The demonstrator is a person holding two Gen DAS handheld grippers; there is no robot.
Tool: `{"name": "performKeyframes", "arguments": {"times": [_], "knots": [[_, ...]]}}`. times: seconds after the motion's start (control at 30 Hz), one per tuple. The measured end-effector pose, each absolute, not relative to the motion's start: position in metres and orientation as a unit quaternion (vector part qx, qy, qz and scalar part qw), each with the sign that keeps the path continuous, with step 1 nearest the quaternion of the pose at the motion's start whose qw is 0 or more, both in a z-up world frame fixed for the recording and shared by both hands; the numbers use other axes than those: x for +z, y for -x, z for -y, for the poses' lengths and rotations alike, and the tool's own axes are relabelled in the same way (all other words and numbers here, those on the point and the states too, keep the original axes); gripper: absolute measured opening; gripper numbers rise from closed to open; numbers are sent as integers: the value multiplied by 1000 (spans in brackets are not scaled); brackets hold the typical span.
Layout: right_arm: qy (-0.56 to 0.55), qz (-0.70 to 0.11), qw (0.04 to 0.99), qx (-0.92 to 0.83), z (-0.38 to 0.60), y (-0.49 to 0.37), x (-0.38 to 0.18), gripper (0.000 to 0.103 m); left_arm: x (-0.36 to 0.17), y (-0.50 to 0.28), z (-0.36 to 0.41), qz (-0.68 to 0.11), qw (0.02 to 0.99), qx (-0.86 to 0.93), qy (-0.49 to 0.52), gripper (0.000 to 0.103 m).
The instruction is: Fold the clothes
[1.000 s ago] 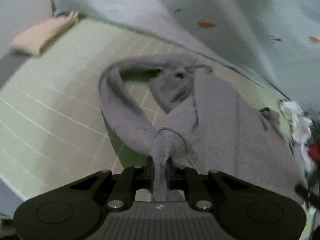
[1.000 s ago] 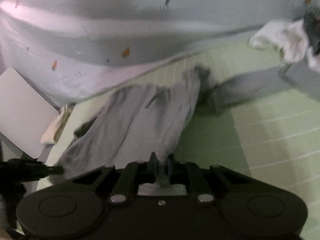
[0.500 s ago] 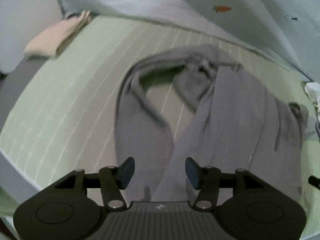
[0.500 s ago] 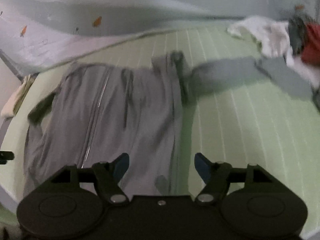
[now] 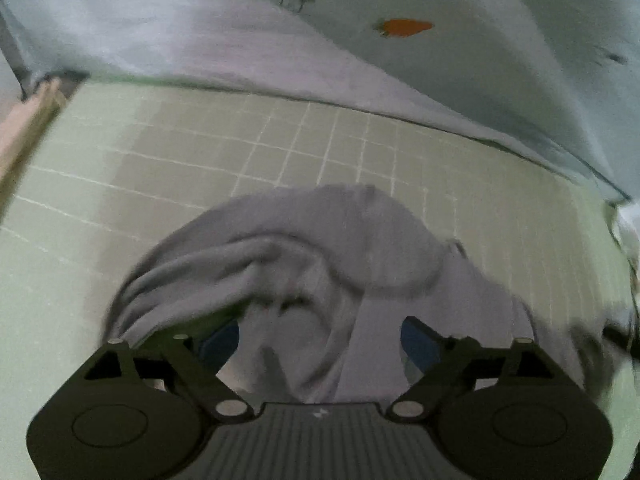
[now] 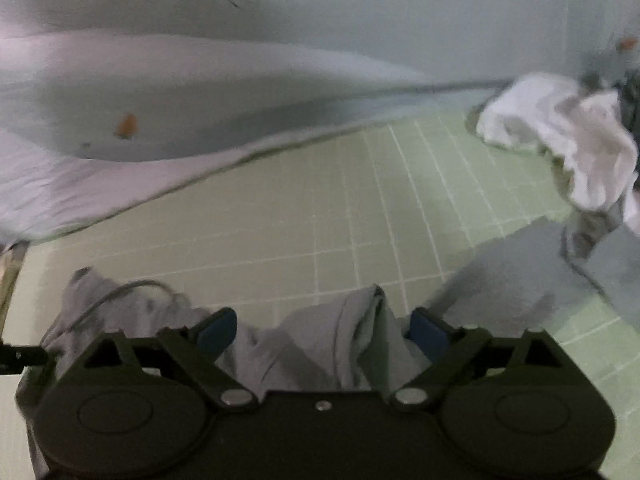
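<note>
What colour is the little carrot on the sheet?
Orange, with a green top. The carrot print shows best in the left wrist view.

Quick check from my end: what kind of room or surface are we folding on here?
Most likely a bed in a bedroom: a pale green gridded sheet serves as the work surface, a light blanket with small carrot prints is pushed back behind it, and loose laundry is heaped beside the grey garment.

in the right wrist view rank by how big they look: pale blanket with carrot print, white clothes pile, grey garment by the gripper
1. pale blanket, clearly largest.
2. and 3. grey garment and white clothes pile: unsure, since the garment is nearest and partly hidden behind the right gripper.
</note>
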State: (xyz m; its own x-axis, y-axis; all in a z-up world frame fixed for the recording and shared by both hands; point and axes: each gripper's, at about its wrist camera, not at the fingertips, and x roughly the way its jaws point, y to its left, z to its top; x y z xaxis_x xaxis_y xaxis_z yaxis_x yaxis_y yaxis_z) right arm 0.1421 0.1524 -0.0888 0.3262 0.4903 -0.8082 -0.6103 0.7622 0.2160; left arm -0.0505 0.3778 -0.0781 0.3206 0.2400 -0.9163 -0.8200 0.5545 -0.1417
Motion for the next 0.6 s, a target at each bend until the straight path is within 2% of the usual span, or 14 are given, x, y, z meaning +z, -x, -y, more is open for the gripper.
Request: {"name": "performKeyframes", "arguments": {"times": [0.2, 0.27, 0.33, 0.37, 0.43, 0.47, 0.5, 0.57, 0.6], "knots": [[79, -543, 781, 298, -174, -160, -122, 93, -116, 2, -409, -495, 734, 324, 333, 88], [94, -544, 780, 294, -176, -157, -125, 89, -120, -1, -409, -501, 733, 320, 331, 88], [109, -540, 781, 294, -176, -154, -126, 76, -120, 3, -408, -497, 736, 320, 331, 84], [117, -536, 781, 297, -175, -151, -125, 73, -119, 6, -407, -495, 737, 319, 331, 75], [126, -526, 784, 304, -172, -147, -122, 49, -118, 10, -405, -491, 740, 319, 330, 61], [125, -522, 786, 307, -169, -146, -119, 42, -117, 13, -404, -488, 743, 318, 329, 48], [119, -517, 789, 311, -164, -143, -115, 31, -113, 16, -404, -483, 748, 317, 327, 37], [102, -508, 793, 319, -155, -140, -106, 22, -102, 25, -400, -471, 756, 315, 328, 22], [93, -504, 795, 323, -148, -137, -100, 21, -96, 31, -397, -462, 761, 313, 330, 21]]}}
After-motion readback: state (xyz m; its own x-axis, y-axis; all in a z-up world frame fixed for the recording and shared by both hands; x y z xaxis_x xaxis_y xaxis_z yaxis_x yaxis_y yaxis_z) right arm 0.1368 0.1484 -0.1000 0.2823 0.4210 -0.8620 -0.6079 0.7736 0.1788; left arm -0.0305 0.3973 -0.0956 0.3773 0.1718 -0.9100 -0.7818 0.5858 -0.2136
